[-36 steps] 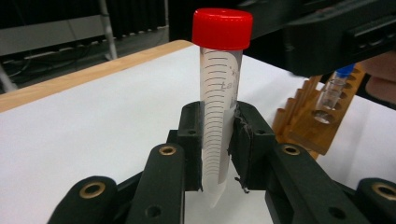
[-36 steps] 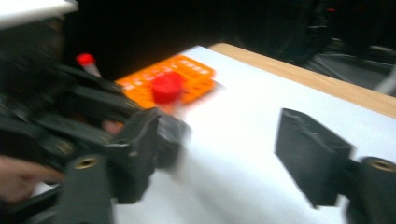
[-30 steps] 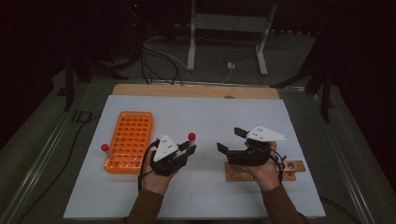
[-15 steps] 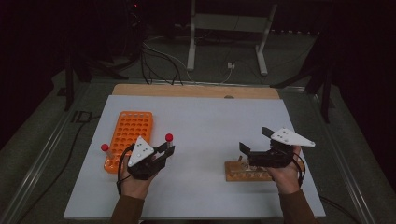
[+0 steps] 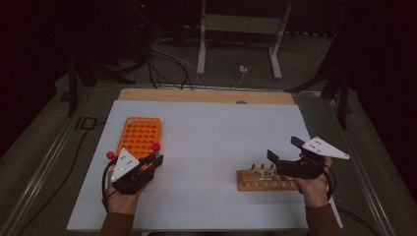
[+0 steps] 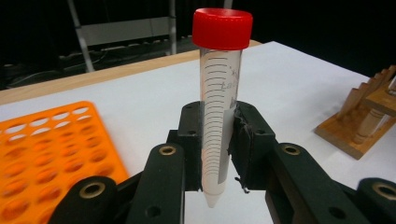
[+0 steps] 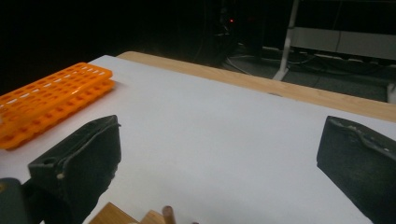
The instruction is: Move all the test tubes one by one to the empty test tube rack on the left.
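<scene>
Red screw cap on a clear conical tube (image 6: 218, 116), printed graduation lines, handwriting unreadable; upright, clamped in left tool (image 6: 217, 154) beside orange perforated plastic rack (image 5: 139, 136). Right tool (image 7: 219, 163) jaws just opened wide, empty, over wooden peg stand (image 5: 265, 180) on white tabletop (image 5: 211, 132).

clear graduated tube (image 6: 218, 116) w/ red cap, upright, clamped in left hand-held gripper (image 6: 215, 140), above white mat

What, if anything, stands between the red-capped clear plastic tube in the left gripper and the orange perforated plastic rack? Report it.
Nothing visible does. The left gripper holds the red-capped clear plastic tube upright right beside the orange perforated plastic rack; bare white table surface lies between them, and the rack's nearest holes look empty.
</scene>
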Motion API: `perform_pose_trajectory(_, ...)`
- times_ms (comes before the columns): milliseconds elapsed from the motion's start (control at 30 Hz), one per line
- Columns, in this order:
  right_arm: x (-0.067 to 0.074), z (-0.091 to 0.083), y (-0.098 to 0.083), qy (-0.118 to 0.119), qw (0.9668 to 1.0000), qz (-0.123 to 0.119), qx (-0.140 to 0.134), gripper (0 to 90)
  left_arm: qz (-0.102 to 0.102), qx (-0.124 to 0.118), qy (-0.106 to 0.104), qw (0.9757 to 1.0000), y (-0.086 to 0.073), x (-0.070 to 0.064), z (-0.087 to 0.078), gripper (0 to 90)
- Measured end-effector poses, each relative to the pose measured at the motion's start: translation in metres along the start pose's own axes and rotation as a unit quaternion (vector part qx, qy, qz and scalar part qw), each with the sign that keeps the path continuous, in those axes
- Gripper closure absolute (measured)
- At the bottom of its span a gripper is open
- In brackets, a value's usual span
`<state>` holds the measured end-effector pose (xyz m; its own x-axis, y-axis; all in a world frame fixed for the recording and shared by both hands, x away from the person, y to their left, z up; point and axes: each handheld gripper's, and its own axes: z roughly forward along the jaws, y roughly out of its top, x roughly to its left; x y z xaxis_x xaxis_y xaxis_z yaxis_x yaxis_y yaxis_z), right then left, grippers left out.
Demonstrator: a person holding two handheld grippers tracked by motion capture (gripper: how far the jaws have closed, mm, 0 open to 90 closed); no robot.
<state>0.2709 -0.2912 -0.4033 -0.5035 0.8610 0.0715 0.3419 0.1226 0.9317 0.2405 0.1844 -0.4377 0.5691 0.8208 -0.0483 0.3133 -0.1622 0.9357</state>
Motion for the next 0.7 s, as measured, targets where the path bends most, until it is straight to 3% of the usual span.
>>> perform_pose_trajectory(300, -0.008, -0.007, -0.006, -0.009, 0.9999, 0.010, -0.003, 0.2, -0.007, -0.004, 0.034, 0.9994, -0.009, 0.021, -0.024, 75.1)
perform_pose_trajectory(700, -0.010, -0.010, -0.007, -0.010, 0.9998, 0.012, -0.007, 0.2, -0.017, 0.010, 0.083, 0.9964, -0.032, 0.045, -0.052, 74.9)
